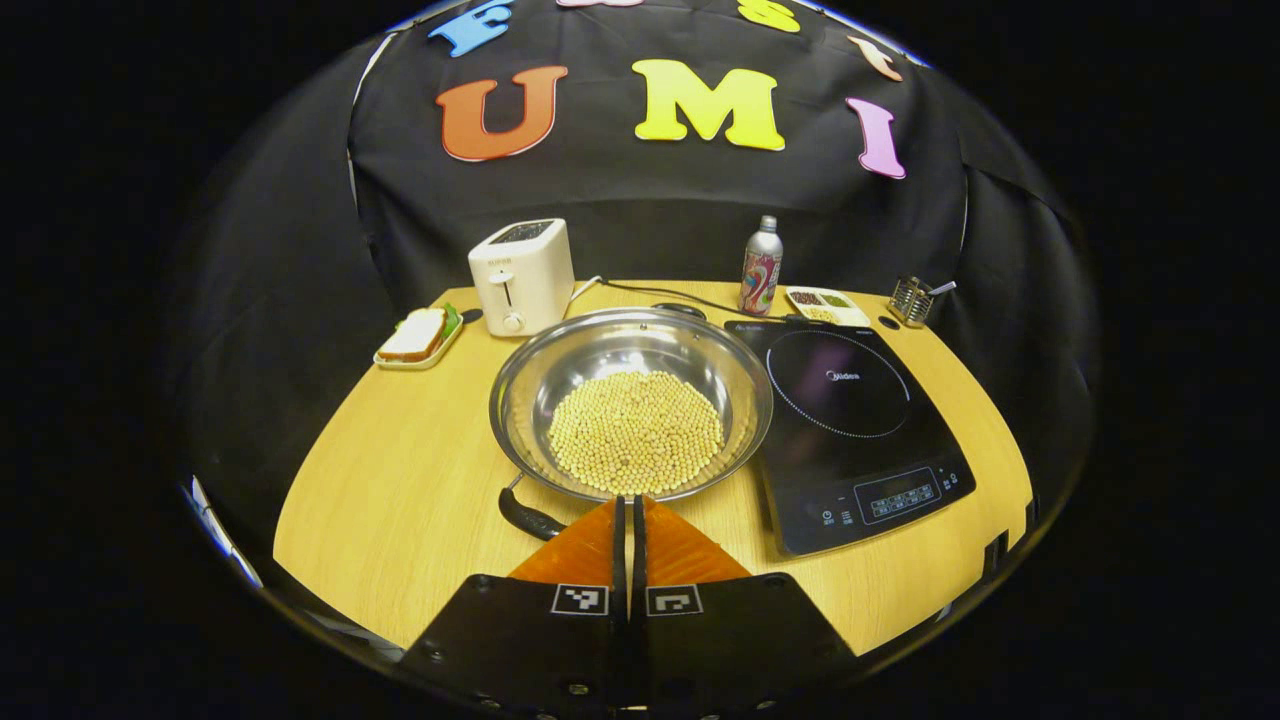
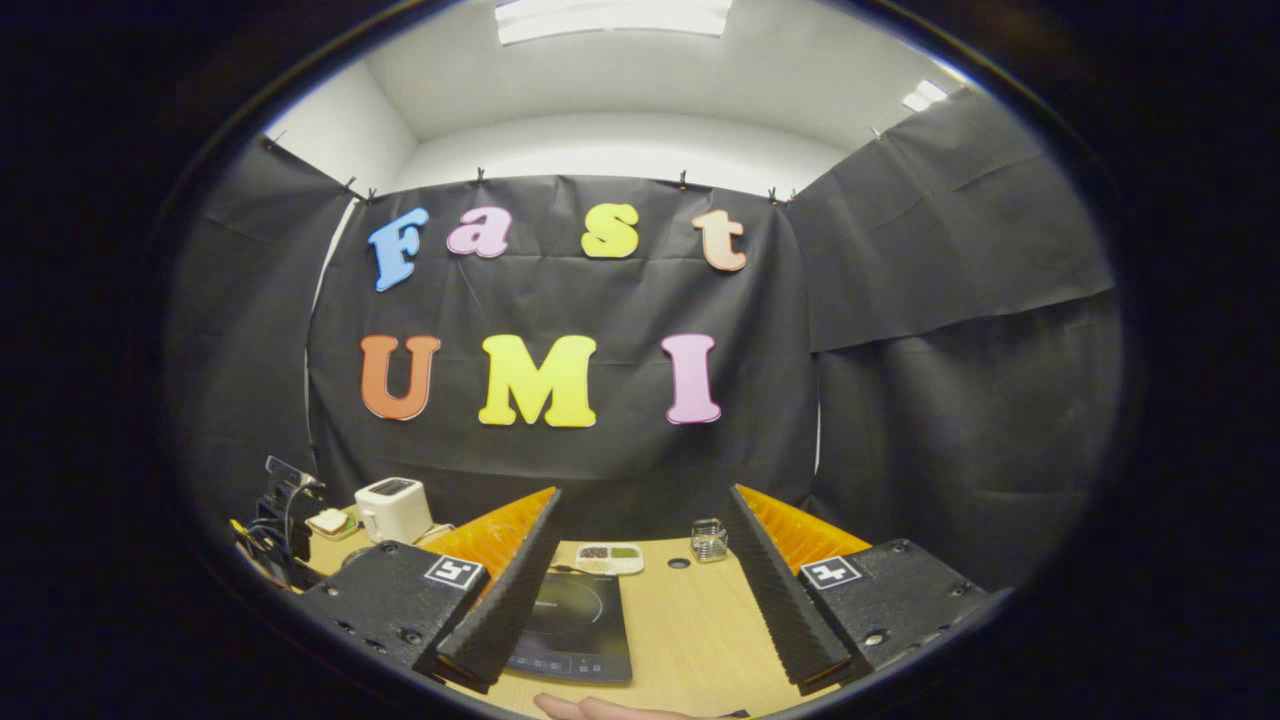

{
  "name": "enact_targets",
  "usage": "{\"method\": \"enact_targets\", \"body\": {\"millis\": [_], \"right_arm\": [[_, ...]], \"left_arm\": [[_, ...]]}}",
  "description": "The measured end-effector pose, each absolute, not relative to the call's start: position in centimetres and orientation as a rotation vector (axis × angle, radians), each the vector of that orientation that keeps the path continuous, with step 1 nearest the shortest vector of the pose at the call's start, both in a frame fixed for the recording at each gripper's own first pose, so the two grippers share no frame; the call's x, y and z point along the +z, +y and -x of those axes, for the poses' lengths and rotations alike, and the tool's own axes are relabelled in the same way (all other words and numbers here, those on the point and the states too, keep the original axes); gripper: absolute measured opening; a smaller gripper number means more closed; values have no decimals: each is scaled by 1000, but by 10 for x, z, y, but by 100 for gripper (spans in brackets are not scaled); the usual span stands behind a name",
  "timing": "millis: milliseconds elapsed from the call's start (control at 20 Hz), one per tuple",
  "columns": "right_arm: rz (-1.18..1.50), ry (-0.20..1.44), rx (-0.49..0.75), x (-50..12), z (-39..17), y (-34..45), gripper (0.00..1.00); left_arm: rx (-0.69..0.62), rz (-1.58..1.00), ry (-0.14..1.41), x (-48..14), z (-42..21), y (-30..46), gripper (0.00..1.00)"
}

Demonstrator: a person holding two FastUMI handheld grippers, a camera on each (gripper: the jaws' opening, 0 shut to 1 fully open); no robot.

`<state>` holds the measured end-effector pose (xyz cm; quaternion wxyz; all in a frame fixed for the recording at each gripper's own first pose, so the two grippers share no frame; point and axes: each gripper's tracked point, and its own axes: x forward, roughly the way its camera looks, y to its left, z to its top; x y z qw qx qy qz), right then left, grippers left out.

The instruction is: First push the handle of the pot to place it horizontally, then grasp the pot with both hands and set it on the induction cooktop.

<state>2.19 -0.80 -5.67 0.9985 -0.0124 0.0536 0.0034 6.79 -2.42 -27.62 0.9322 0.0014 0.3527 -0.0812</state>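
The steel pot [image 1: 632, 400], holding a layer of soybeans [image 1: 636, 432], sits on the wooden worktop [image 1: 400, 500] just left of the black induction cooktop [image 1: 850, 430], its rim close against the cooktop's edge. Its dark handle [image 1: 528, 516] points toward the near left. The left hand-held gripper [image 1: 630, 505] hovers at the pot's near rim with its fingers pressed together, gripping nothing. In the right gripper view, the right hand-held gripper [image 2: 645, 585] is raised, spread wide and empty, above the cooktop. Behind the pot stand a white toaster [image 1: 522, 275], a sandwich on a tray [image 1: 418, 338], a patterned bottle [image 1: 761, 268], a divided snack dish [image 1: 825, 303] and a wire utensil holder [image 1: 910, 299].
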Motion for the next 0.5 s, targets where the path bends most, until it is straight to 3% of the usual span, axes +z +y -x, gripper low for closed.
{"method": "enact_targets", "body": {"millis": [350,400,450,500], "right_arm": [[21,130,4,-75,-30,-9,99],[19,133,1,-78,-32,-10,99],[15,137,-7,-82,-34,-12,99],[13,148,-13,-86,-37,-14,99]], "left_arm": [[-159,21,815,-312,-78,-19,0],[-149,19,824,-315,-79,-17,10],[-138,16,826,-318,-80,-14,10],[-142,21,829,-318,-80,-14,0]]}}
